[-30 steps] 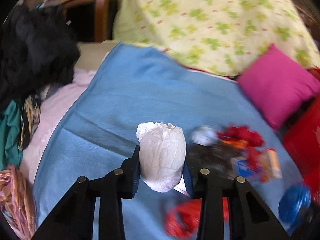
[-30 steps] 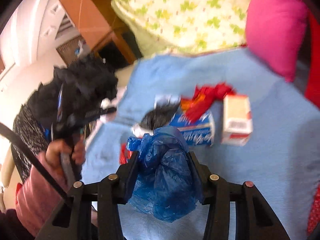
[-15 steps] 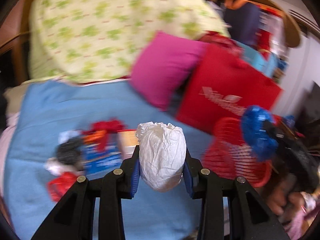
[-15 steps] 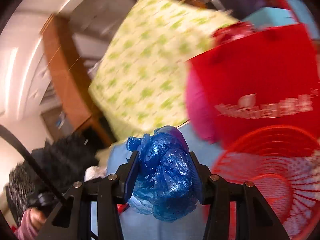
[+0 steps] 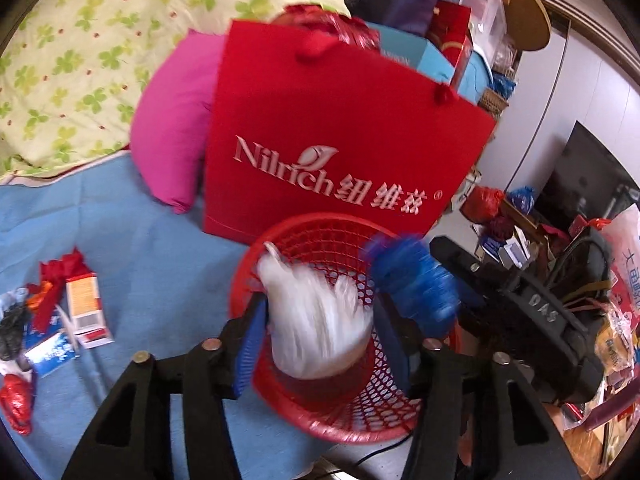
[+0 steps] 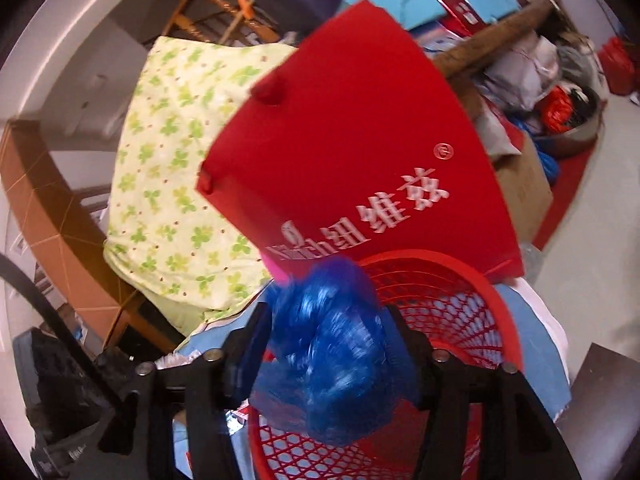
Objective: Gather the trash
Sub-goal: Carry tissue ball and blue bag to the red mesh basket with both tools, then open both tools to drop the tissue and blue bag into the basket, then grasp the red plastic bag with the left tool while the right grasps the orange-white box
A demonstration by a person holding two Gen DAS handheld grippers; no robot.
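Blue bedspread | red basket before red bag | both grippers opening: left white wad, right blue bag

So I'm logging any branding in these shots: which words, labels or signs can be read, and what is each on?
"Nilrich" with Chinese characters and an ® mark: red paper bag; its end also shows in the right wrist view.
"DAS": hand-written on the right gripper's black body.
Orange and white carton and blue packet: print too small to read.
White plastic bag: blue characters, cut off.

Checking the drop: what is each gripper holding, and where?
Both are letting go: white wad between the left fingers, blue bag between the right, over the basket.
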